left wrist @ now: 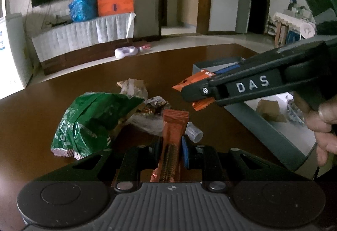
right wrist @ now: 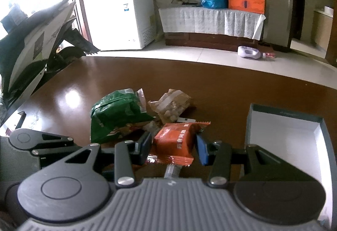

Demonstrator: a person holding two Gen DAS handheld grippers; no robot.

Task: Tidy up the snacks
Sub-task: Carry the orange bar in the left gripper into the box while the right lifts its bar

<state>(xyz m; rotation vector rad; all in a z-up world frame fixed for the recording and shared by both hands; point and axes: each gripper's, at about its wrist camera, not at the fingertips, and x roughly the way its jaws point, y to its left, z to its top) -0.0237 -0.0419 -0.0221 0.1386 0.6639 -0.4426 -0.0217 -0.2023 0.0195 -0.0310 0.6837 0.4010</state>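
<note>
Gripping an orange snack bar [left wrist: 173, 138] upright, left gripper [left wrist: 170, 146] jaws clamp it above the counter [left wrist: 84, 75]. Right gripper [right wrist: 173, 147] jaws pinch an orange packet [right wrist: 175, 140] beside the grey box [left wrist: 271, 134], which holds a brown wrapped piece [left wrist: 269, 112]; other contents cut off.

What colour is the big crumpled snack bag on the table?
Green; the crumpled snack bag shows best in the left wrist view.
</note>
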